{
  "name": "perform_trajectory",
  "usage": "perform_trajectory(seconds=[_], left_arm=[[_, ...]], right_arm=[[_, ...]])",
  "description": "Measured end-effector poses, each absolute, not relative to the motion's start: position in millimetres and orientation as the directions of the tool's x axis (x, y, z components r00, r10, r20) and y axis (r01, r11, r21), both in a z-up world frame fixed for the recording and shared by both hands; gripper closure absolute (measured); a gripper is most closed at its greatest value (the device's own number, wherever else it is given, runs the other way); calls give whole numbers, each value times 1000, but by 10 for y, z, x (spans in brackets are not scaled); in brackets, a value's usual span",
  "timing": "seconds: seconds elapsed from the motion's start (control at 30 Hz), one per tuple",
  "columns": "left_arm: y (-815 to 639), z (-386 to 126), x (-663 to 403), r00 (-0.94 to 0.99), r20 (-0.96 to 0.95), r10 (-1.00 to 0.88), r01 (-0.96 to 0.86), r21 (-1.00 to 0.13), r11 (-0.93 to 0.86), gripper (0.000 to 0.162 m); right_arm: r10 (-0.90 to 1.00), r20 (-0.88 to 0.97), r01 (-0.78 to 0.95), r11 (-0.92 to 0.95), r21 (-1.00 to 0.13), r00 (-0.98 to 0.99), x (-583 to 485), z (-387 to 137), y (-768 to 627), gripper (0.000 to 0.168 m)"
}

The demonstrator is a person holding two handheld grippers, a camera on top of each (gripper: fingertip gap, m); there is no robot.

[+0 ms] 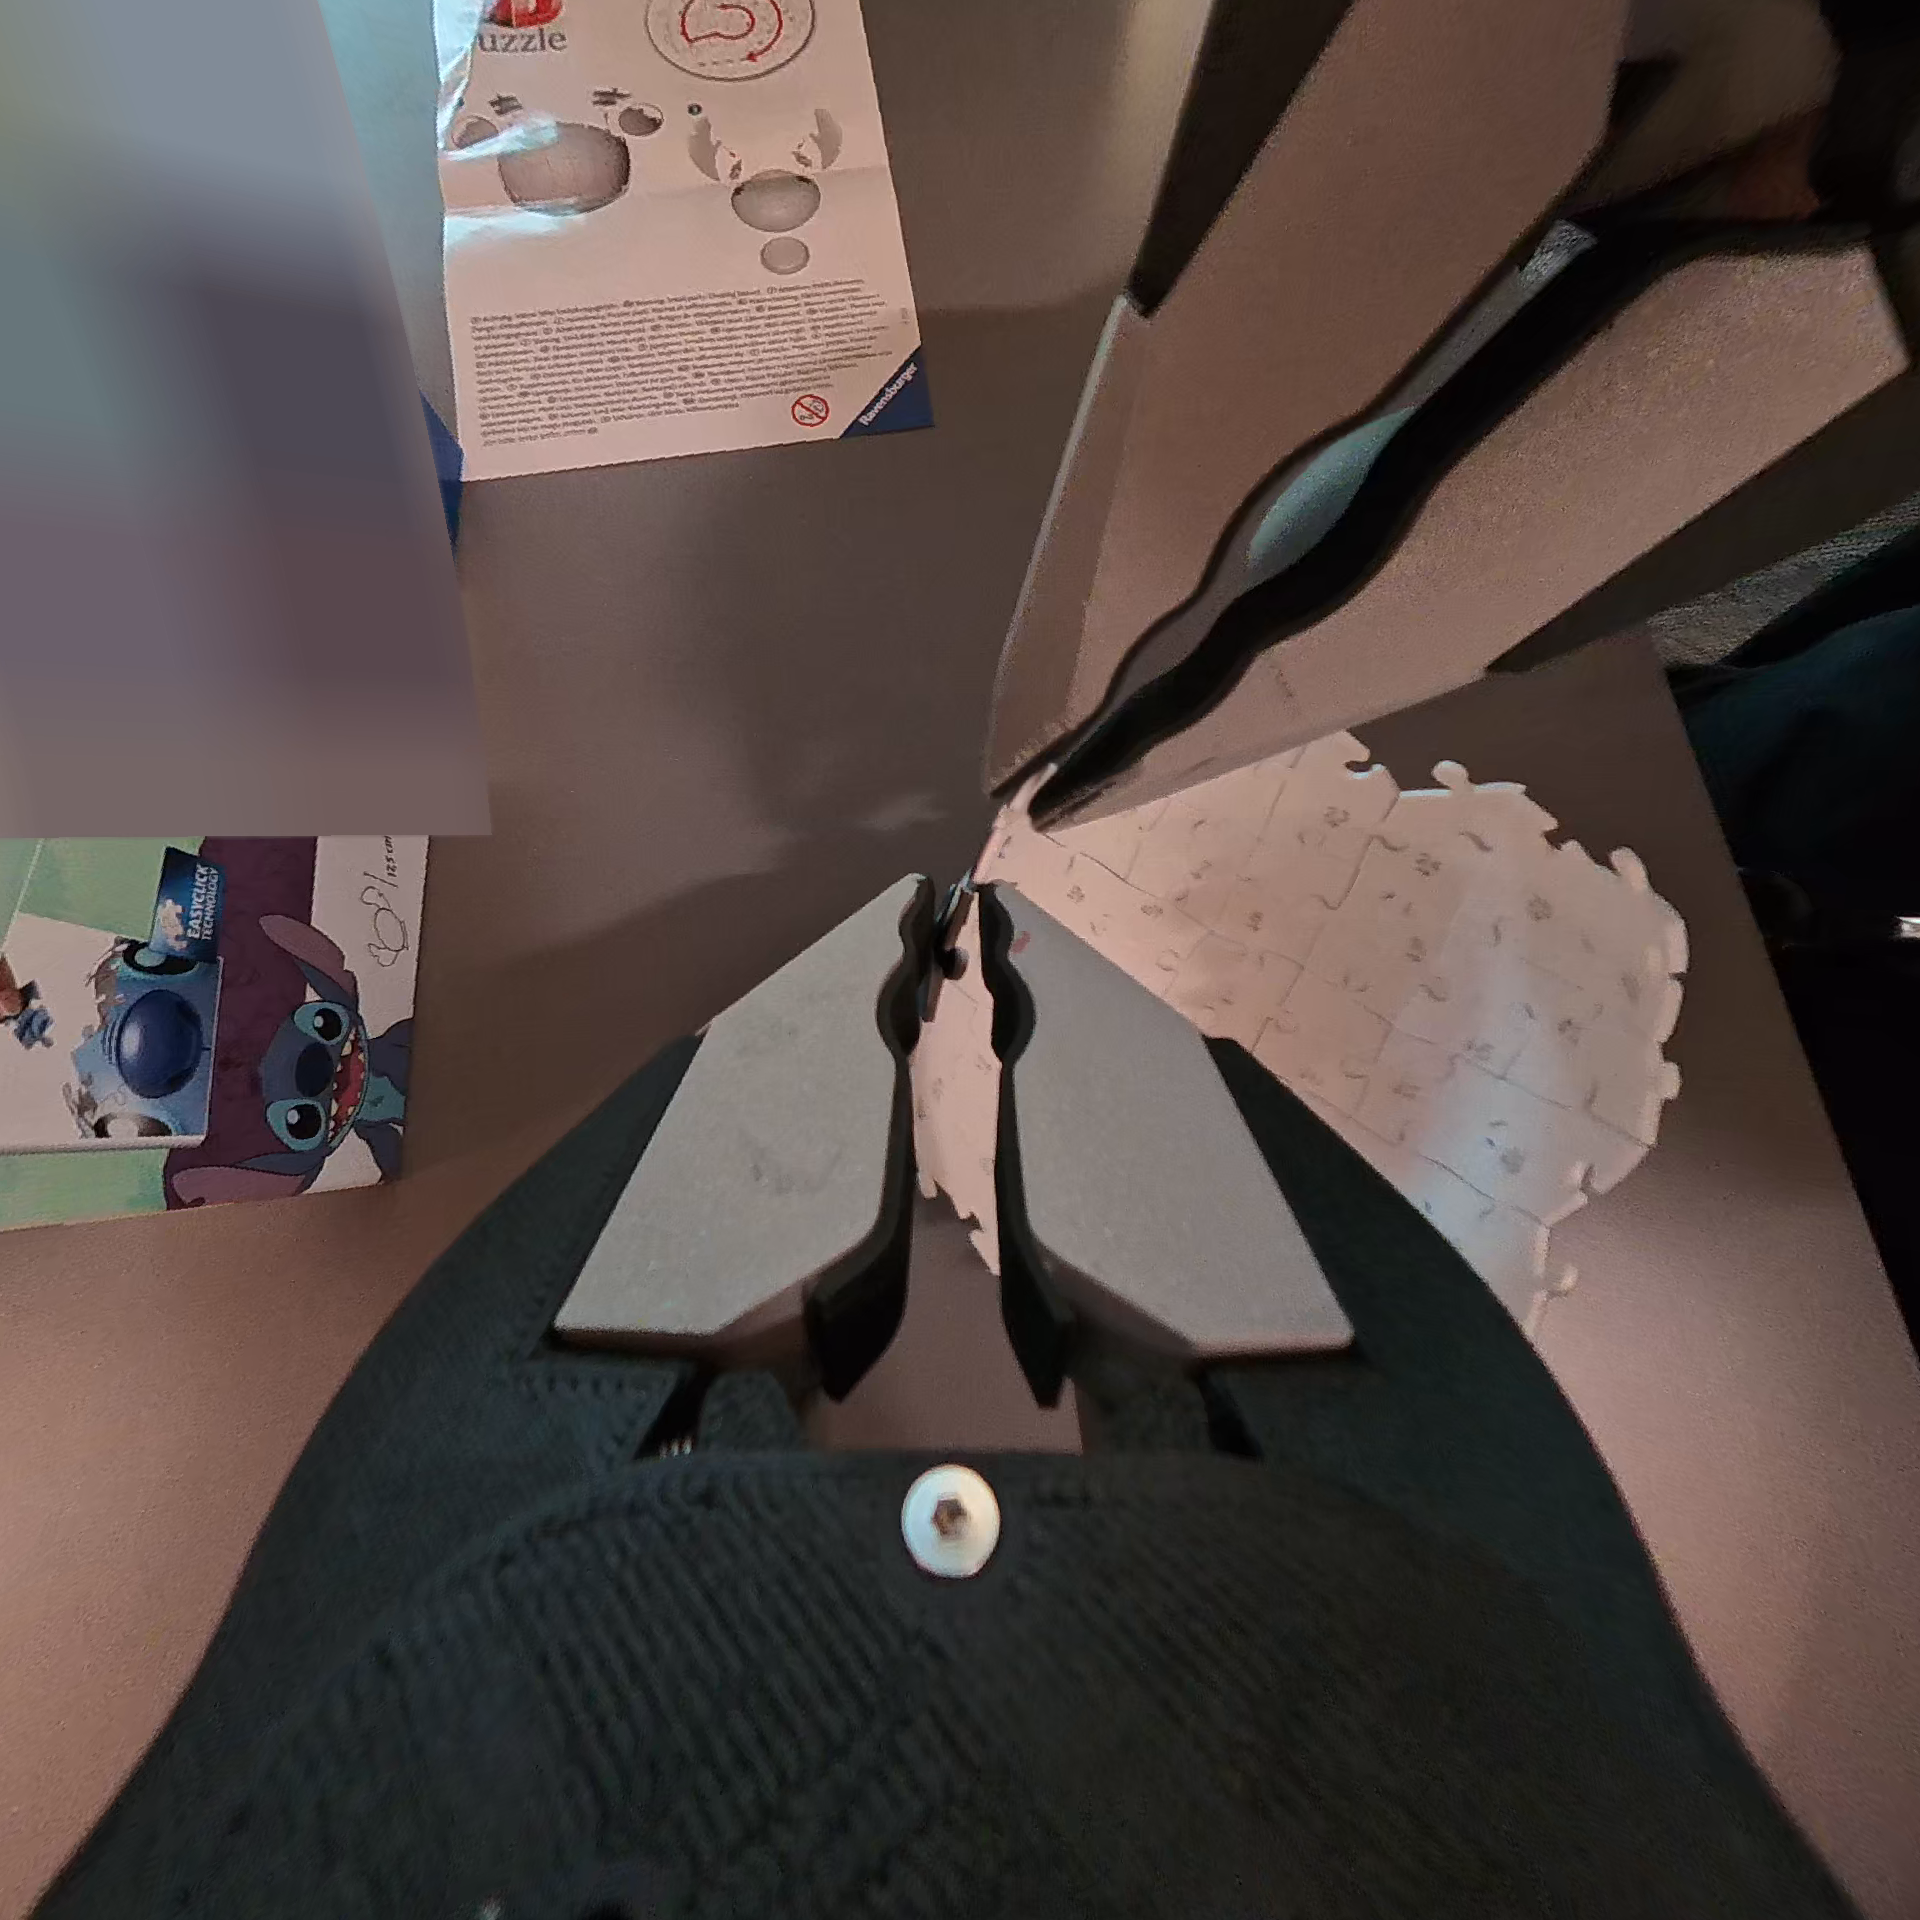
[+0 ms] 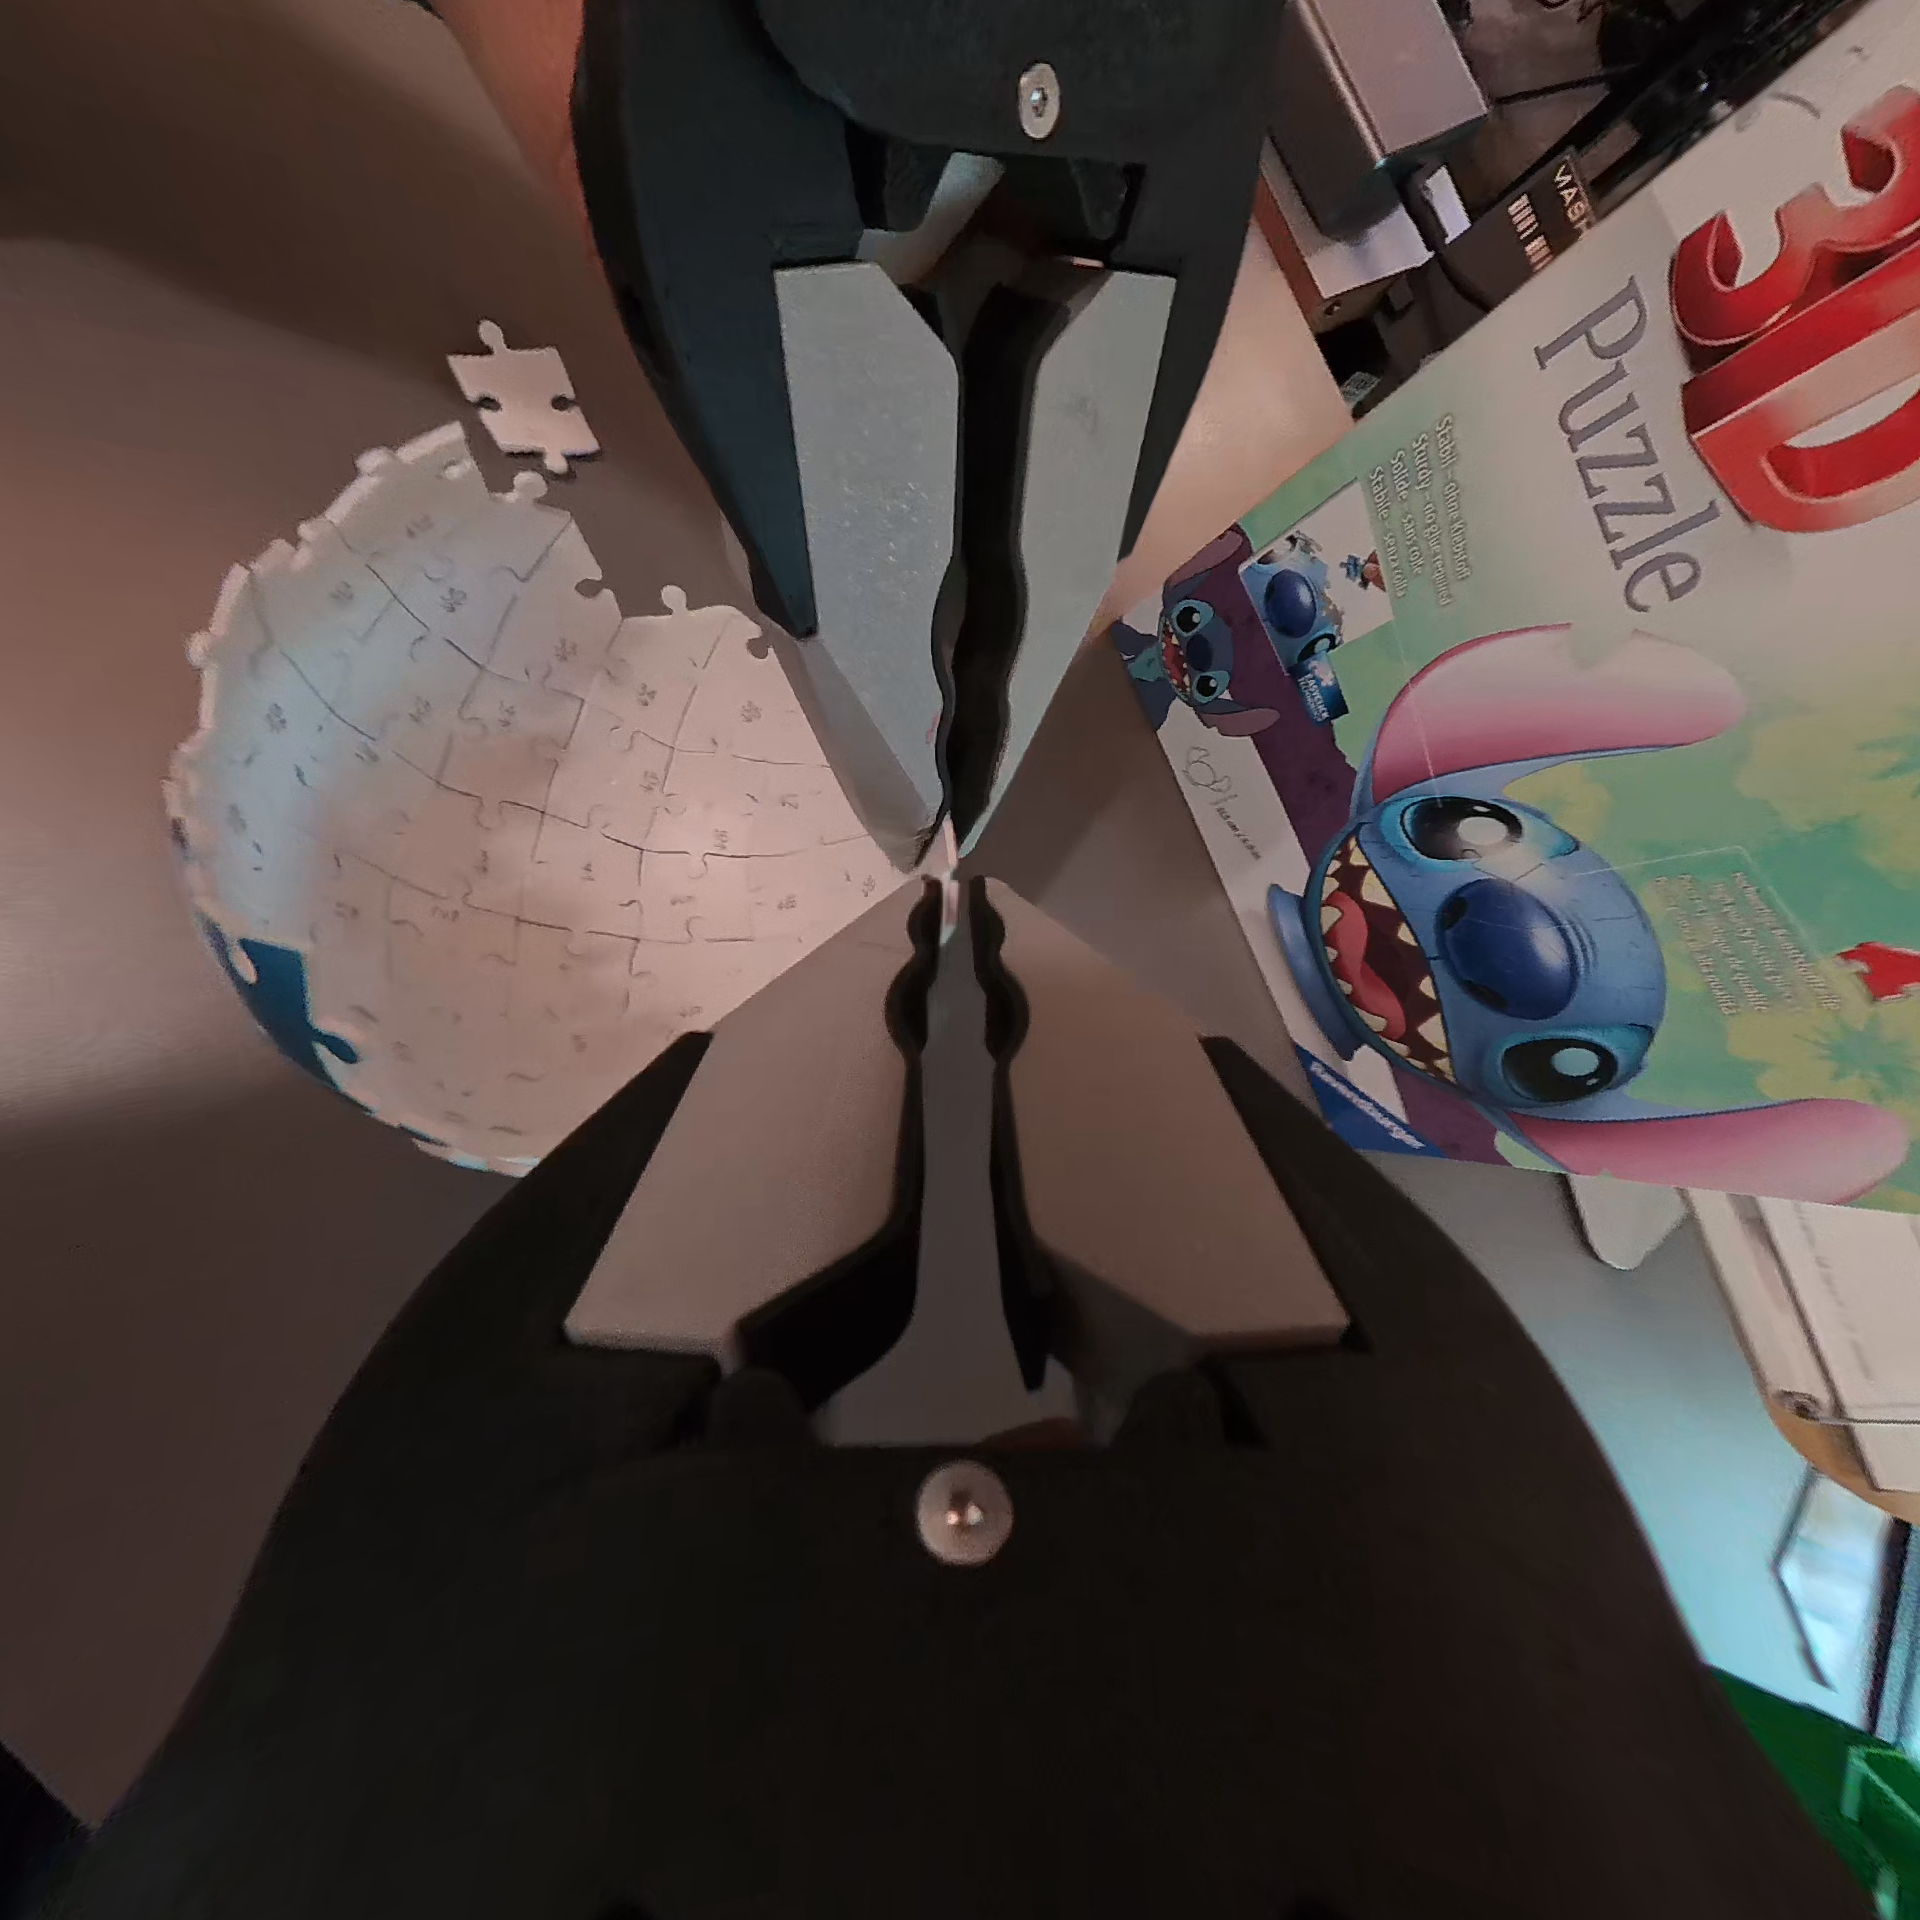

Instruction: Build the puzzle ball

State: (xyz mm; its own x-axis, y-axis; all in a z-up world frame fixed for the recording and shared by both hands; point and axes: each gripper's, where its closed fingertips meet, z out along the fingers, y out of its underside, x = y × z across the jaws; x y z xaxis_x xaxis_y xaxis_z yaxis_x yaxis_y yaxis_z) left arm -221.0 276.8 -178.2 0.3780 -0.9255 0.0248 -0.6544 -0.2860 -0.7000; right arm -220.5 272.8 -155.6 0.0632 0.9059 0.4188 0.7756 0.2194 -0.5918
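Note:
The puzzle ball is a half-built shell [image 1: 1403, 987], white inside with a blue outer face, lying open on the brown table; it also shows in the right wrist view [image 2: 499, 810]. My left gripper [image 1: 951, 906] is shut on the shell's rim, which passes between its fingers. My right gripper [image 2: 954, 900] is shut on a thin white puzzle piece [image 2: 948, 906] seen edge-on, right at that rim. The two grippers meet tip to tip: the right gripper [image 1: 1023, 805] comes in from the upper right, and the left gripper [image 2: 943, 836] from above. A loose white piece [image 2: 525, 400] sits at the shell's far rim.
The puzzle box [image 2: 1558, 831] lies right of the grippers and also shows in the left wrist view [image 1: 208, 1039]. A folded instruction sheet [image 1: 675, 260] lies beyond on the table [image 1: 727, 675]. Grey boxes and cables [image 2: 1382, 135] crowd the table's far corner. Left and right tips are no more than a few centimetres apart.

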Motion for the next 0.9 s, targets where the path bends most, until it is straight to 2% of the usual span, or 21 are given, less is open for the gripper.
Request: perform_trajectory(seconds=[0.03,0.2,0.33,0.43,0.6,0.9], left_arm=[[2767,-1784,-2214,379,20,-925,-656,-699,-284,156],[2766,-1786,-2230,382,11,-924,-660,-696,-281,157],[2768,-1782,-2225,385,9,-923,-660,-696,-283,156],[2765,-1777,-2229,387,2,-922,-663,-694,-280,157],[2768,-1772,-2243,389,-8,-921,-668,-692,-275,157],[2735,-1783,-2263,391,39,-920,-660,-684,-309,154]], right_arm=[[919,389,767,199,-610,71,-2194,-1559,2721,164],[972,220,720,94,-688,82,-2138,-1591,2697,151],[996,69,713,13,-701,51,-2183,-1680,2671,144],[996,81,757,28,-652,33,-2200,-1783,2715,146],[989,144,809,101,-579,-20,-2210,-1889,2733,166],[986,163,799,128,-587,-38,-2221,-1893,2739,168]])
